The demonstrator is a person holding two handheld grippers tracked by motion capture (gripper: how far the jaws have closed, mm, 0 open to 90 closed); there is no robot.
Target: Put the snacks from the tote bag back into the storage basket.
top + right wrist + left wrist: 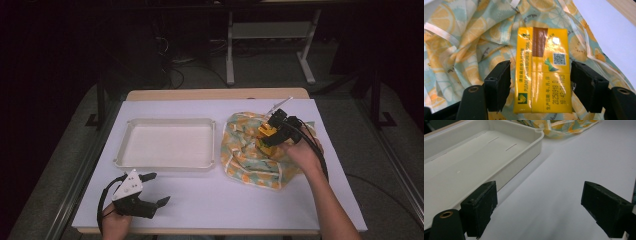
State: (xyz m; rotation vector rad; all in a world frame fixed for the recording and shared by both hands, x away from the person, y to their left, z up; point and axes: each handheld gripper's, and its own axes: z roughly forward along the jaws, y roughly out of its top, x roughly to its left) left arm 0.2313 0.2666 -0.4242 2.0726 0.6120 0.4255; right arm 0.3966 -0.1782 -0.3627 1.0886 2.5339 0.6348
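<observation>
A yellow packet (541,50) with printed text and a brown strip lies on a crumpled lemon-print cloth (471,37). My right gripper (540,82) is open. Its jaws stand on either side of the packet, with a slim gap at the left jaw. In the high view this gripper (268,136) hovers over the cloth (245,157) at the table's right. My left gripper (160,188) is open with nothing between its jaws, low over the white table near the front left corner. In its own view the left gripper (539,202) looks past a white tray (534,143).
The white tray (170,165) has nothing in it and sits at the table's middle left, beside the cloth. A corner of the cloth (554,126) reaches near the tray's right end. White table surface (225,200) spreads along the front. A wooden strip (215,94) borders the far edge.
</observation>
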